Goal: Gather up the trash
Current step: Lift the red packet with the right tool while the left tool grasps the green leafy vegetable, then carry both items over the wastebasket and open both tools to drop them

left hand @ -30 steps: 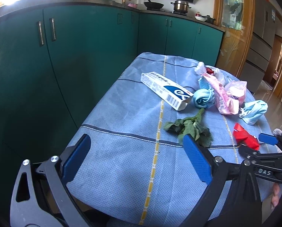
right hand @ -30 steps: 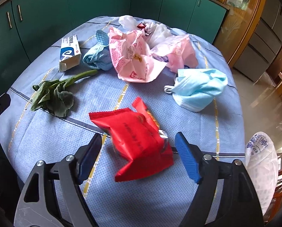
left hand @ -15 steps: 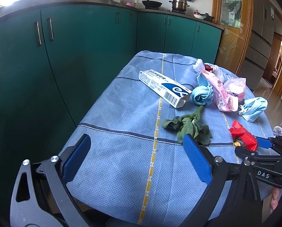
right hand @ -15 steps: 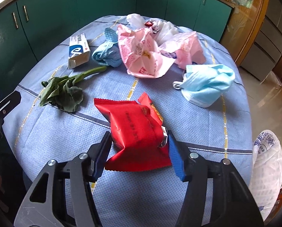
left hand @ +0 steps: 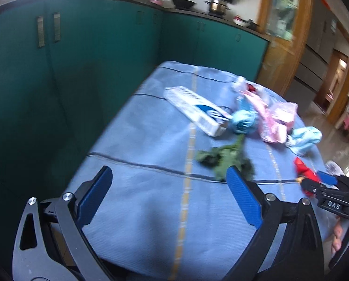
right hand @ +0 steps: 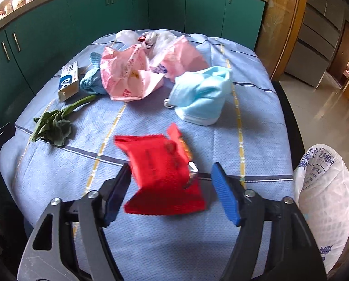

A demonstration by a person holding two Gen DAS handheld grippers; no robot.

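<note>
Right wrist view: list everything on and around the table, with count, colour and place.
Snack wrapper: one, red, near edge, between the right gripper's fingers.
Face mask: one, light blue, behind the wrapper.
Plastic bags: two, pink, crumpled, table centre.
Knitted cloth: one, blue, left of the bags.
Box: one, white and blue, left of the cloth.
Leafy vegetable: one, green, left side.
Tablecloth: one, blue.
Sack: one, white, off the table's right edge.
Cabinets: teal, behind.
Right gripper: open.
Left gripper: open, empty.
</note>
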